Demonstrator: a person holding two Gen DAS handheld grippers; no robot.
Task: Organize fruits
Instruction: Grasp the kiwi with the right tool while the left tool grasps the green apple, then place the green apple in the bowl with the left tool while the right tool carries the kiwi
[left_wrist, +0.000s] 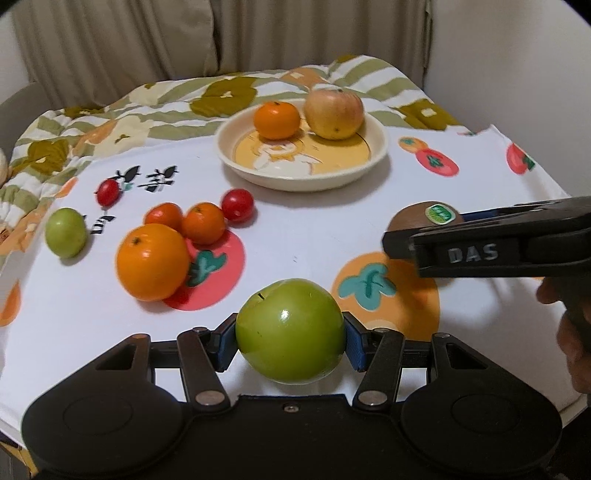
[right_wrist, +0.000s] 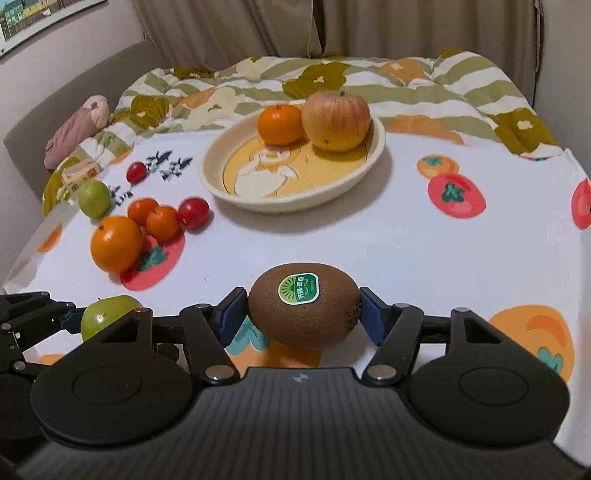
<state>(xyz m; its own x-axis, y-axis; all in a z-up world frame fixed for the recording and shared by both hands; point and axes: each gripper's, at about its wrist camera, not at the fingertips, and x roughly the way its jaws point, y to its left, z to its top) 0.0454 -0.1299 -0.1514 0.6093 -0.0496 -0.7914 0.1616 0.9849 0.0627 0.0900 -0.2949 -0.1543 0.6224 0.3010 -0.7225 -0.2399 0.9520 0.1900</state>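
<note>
Risk imo: the plate (right_wrist: 373, 155) already has an orange and a red apple crowded at its far side, so dropping either fruit in w/ any speed could knock them rolling. Left gripper (left_wrist: 290, 338) is clamped on the green apple (left_wrist: 290, 330), right gripper (right_wrist: 303, 312) clamped on the kiwi (right_wrist: 303, 314), jaws wide apart around each. Both fruits are well short of the plate, on its near side.

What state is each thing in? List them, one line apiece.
left gripper: shut on the big green apple.
right gripper: shut on the kiwi.
plate: upright, holds a mandarin and a red-yellow apple.
large orange: loose on the cloth.
small green apple: loose on the cloth.
</note>
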